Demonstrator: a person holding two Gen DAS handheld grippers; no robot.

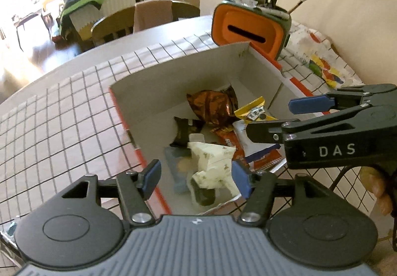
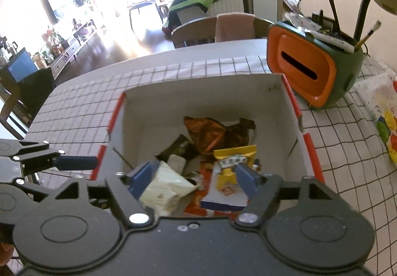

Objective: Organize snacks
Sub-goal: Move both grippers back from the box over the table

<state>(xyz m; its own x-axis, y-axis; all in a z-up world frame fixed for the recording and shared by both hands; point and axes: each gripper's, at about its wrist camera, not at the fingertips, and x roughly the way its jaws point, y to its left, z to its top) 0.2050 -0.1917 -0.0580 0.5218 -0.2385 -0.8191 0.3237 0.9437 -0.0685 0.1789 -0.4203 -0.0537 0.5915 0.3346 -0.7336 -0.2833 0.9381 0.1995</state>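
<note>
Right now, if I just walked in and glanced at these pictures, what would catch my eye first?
Probably the open cardboard box in the middle of the checked tablecloth, with a jumble of snack packets inside, among them a yellow packet and a crinkly copper-brown wrapper. Just behind its right corner stands a bright orange-and-green holder stuffed with paintbrushes. Two black grippers with blue fingers, left gripper and right gripper, hover open above the box.

The snacks lie heaped in the open white box [image 2: 203, 99] (red-edged): a cream packet [image 2: 166, 189], a yellow one [image 2: 234, 159], a crumpled copper wrapper [image 2: 206, 132].
</note>
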